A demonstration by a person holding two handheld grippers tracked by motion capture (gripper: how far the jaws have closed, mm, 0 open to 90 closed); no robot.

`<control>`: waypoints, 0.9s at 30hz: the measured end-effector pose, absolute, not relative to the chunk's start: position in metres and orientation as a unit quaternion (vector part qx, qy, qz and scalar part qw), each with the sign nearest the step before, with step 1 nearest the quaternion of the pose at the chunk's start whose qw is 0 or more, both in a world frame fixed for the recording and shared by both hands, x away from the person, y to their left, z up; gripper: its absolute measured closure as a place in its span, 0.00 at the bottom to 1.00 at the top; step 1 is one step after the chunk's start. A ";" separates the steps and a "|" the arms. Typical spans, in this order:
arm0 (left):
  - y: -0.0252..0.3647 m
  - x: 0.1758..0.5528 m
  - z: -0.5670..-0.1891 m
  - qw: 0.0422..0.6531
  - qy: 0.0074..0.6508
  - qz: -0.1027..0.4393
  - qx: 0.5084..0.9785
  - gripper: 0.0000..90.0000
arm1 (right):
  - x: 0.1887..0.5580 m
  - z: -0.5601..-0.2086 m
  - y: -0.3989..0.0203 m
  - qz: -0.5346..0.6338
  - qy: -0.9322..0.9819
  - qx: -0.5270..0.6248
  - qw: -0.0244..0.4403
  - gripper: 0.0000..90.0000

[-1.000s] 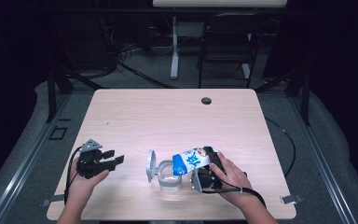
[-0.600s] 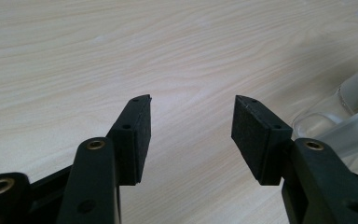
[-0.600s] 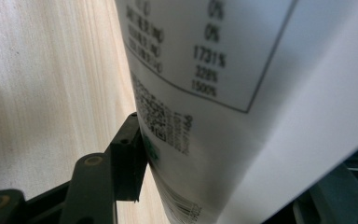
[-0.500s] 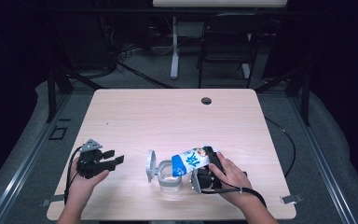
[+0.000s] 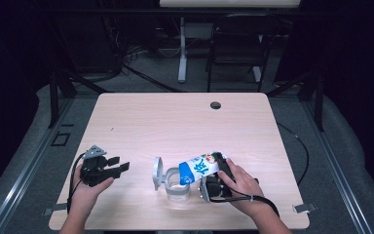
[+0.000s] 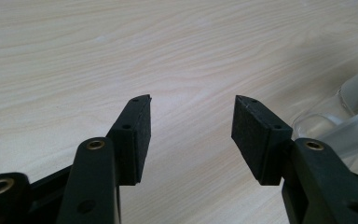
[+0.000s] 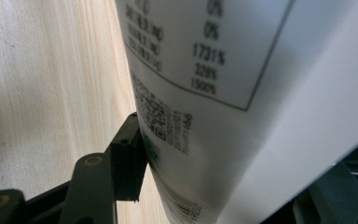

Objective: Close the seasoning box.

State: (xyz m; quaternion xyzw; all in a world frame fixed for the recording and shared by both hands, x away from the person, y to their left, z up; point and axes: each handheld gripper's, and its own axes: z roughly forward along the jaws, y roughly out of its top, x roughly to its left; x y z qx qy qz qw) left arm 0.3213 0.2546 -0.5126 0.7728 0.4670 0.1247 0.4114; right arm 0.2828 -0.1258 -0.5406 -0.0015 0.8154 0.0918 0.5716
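Gripping the tilted carton (image 5: 202, 168) in my right gripper (image 5: 214, 181), I read "1731%" on its label, its mouth above the clear container (image 5: 177, 185), while my left gripper (image 5: 119, 167) rests spread empty.

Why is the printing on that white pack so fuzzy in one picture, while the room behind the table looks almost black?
In the right gripper view the pack sits too close to the lens, so its printed table blurs. In the high view light falls on the table alone, and the surroundings stay dark. In the left gripper view the pads are sharp, while the clear container at the edge softens.
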 end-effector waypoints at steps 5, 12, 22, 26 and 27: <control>0.254 0.321 -0.513 0.412 0.468 0.126 0.772 0.53 | 0.283 -0.541 -0.126 0.092 0.816 -0.003 0.571 0.48; 0.255 0.322 -0.514 0.413 0.470 0.125 0.770 0.53 | 0.283 -0.539 -0.126 0.083 0.818 -0.005 0.569 0.48; 0.255 0.322 -0.515 0.410 0.470 0.124 0.772 0.53 | 0.283 -0.537 -0.128 0.079 0.818 -0.013 0.570 0.48; 0.255 0.322 -0.516 0.410 0.470 0.123 0.772 0.53 | 0.283 -0.536 -0.128 0.074 0.816 -0.017 0.573 0.48; 0.255 0.322 -0.515 0.407 0.470 0.122 0.774 0.53 | 0.284 -0.536 -0.128 0.073 0.816 -0.019 0.573 0.48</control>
